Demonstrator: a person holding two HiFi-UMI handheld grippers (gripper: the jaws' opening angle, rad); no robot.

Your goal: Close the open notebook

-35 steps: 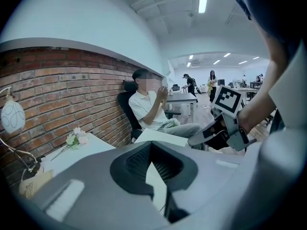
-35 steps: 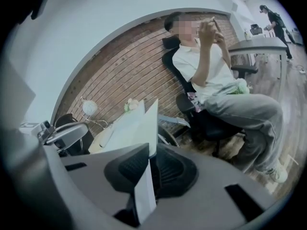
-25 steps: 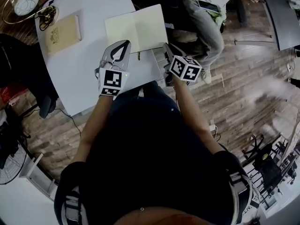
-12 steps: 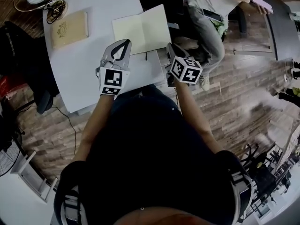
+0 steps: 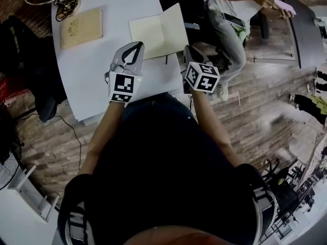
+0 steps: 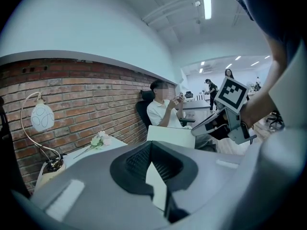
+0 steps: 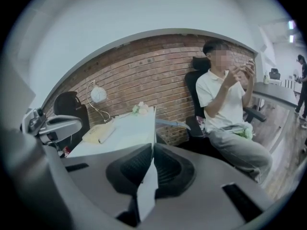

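The open notebook (image 5: 153,34) lies on the white table (image 5: 102,70), and its right page stands tilted up. My right gripper (image 5: 186,49) is at that page's outer edge. Its jaws are closing, and in the right gripper view the white page (image 7: 154,128) runs edge-on between the pads, which press on it. My left gripper (image 5: 137,46) hovers by the notebook's near left corner with its tips together. Only white surface shows through the gap behind its tips, and the raised page (image 6: 170,135) stands beyond them.
A closed tan book (image 5: 82,27) lies at the table's far left, beside a lamp (image 6: 42,116) with a coiled cord (image 5: 64,4). A seated person (image 5: 230,9) holding a phone is just past the table's right end. A dark chair (image 5: 25,50) stands to the left.
The notebook's right page has come up from nearly flat to tilted. The right gripper has risen and rolled with it. The left gripper has drifted a little and stays shut.
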